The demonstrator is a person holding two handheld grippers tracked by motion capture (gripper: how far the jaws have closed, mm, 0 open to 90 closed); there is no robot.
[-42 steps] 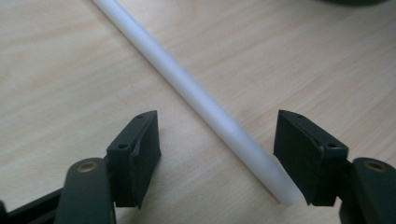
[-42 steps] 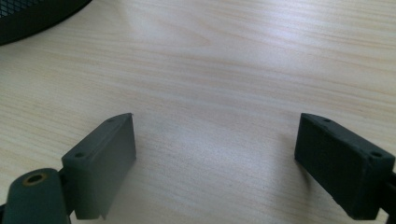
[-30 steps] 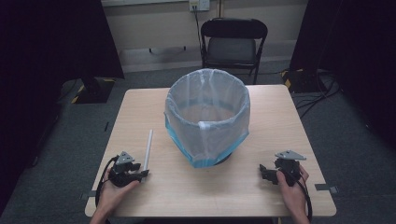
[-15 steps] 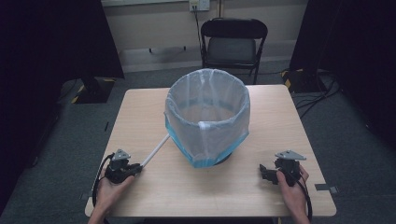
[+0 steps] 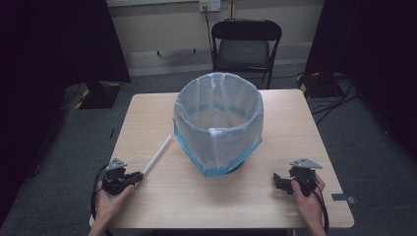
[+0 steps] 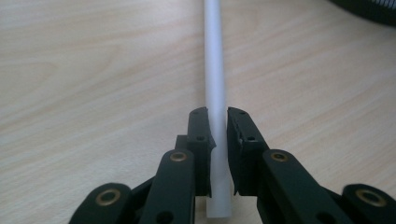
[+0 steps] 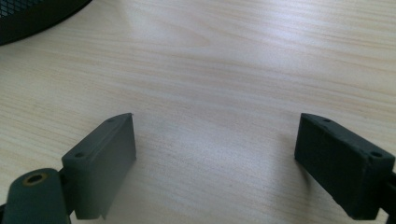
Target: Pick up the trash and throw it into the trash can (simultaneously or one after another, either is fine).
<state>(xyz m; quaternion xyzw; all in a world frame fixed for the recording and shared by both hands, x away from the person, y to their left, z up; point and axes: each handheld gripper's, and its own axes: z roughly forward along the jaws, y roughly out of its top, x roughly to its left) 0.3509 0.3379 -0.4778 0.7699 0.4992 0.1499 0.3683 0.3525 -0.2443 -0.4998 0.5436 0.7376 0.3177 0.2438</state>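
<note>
now that the left gripper (image 6: 218, 122) has clamped the white tube (image 5: 157, 156) and swung it toward the lined basket (image 5: 218, 123), dropping it in looks next.

No legible text, label, brand, number or sign appears on any surface in the high view or either gripper view.

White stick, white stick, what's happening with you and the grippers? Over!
Left gripper shut on the white stick, near its end. Right gripper open, nothing between its jaws, low over the table. Lined basket just past the stick's far tip.
</note>
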